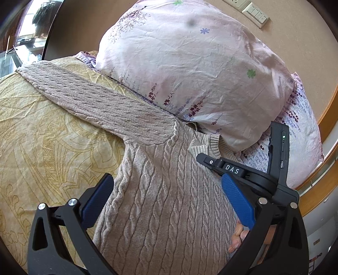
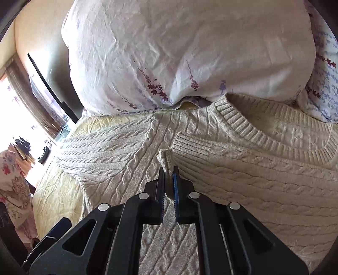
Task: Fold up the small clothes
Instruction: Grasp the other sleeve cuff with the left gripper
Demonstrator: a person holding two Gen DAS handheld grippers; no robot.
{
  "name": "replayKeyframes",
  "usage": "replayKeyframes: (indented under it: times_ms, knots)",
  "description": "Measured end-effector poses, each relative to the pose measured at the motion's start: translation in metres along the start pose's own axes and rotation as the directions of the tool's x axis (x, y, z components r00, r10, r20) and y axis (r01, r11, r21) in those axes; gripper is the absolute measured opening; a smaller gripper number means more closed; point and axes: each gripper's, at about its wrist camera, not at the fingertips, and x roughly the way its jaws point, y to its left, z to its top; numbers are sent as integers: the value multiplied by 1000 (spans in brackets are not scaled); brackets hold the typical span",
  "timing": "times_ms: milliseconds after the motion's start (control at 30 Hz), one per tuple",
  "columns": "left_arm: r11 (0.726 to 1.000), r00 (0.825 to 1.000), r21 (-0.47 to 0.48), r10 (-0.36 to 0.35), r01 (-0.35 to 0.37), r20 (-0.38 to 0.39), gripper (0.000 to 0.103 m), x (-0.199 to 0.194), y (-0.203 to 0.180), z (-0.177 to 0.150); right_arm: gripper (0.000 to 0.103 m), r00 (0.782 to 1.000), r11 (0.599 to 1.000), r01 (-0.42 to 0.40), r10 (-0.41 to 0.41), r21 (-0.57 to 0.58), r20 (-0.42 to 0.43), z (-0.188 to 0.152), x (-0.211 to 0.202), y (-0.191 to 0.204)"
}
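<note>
A beige cable-knit sweater (image 1: pixel 160 190) lies flat on a yellow patterned bedspread (image 1: pixel 42 131), one sleeve (image 1: pixel 88 101) stretched out to the upper left. My left gripper (image 1: pixel 166 182) is open above the sweater's body, holding nothing. My right gripper (image 2: pixel 169 171) is shut on the ribbed cuff (image 2: pixel 186 146) of the other sleeve, which is folded across the sweater's chest (image 2: pixel 243 190) below the round collar (image 2: pixel 264 131). The right gripper also shows in the left wrist view (image 1: pixel 202 158), over the sweater's collar area.
A large floral pillow (image 1: pixel 190 63) sits against the sweater's collar, with a second pillow (image 1: pixel 300 127) behind it; it also fills the top of the right wrist view (image 2: pixel 179 52). A wooden headboard edge (image 1: pixel 325 118) and wall switches (image 1: pixel 255 14) are on the right. A window (image 2: pixel 12 105) is at left.
</note>
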Motion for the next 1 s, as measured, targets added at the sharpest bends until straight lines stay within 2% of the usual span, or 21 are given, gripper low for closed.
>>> replayKeyframes:
  times_ms: [33,100,133,167,267,333,400,433,500,533,633,700,800,867,933,1000]
  knots:
    - [1000,1000,-9,-2,2,11,101,-1,1,0,10,1000,1000,-14,14,11,-6,0,5,2]
    - [1000,999,-25,-17,18,34,101,-3,4,0,29,997,996,-70,71,52,-17,-3,5,0]
    - [999,998,-30,-40,41,46,101,-4,4,-1,57,993,991,-111,113,80,-23,-5,1,-2]
    - [998,997,-34,-60,61,46,101,-3,5,-1,75,988,984,-148,152,102,-28,-8,-3,-3]
    - [989,990,-36,-139,140,33,101,-1,5,-2,76,975,964,-214,222,155,-33,-15,-17,-5]
    - [983,984,-41,-180,180,11,101,-2,8,-2,76,955,932,-290,297,216,-1,-24,-37,-15]
    - [987,987,-40,-160,158,-31,101,-5,14,3,83,946,916,-323,319,236,54,-32,-53,-22]
    - [989,987,-44,-145,142,-62,101,-5,20,8,90,947,919,-322,310,227,87,-38,-64,-27]
    - [988,981,-76,-143,134,-132,101,-3,38,21,93,941,927,-323,293,191,168,-52,-85,-37]
    - [988,979,-99,-136,121,-153,101,-2,49,29,93,929,922,-344,306,179,207,-58,-92,-42]
    - [986,985,-146,-96,74,-145,101,-4,85,52,94,884,889,-420,356,183,302,-70,-106,-64]
    - [977,986,-208,-81,50,-147,101,-3,108,67,94,864,864,-461,386,201,322,-72,-103,-71]
    - [946,984,-322,-88,34,-157,100,2,138,82,94,869,863,-463,399,200,294,-71,-100,-72]
    - [941,989,-338,-56,6,-139,100,0,146,91,94,880,878,-442,384,185,279,-69,-98,-71]
    - [937,990,-347,-22,-29,-142,100,4,153,99,94,878,876,-446,388,186,279,-70,-98,-72]
    - [926,988,-376,-25,-35,-152,100,9,159,106,94,875,868,-456,397,196,279,-71,-97,-75]
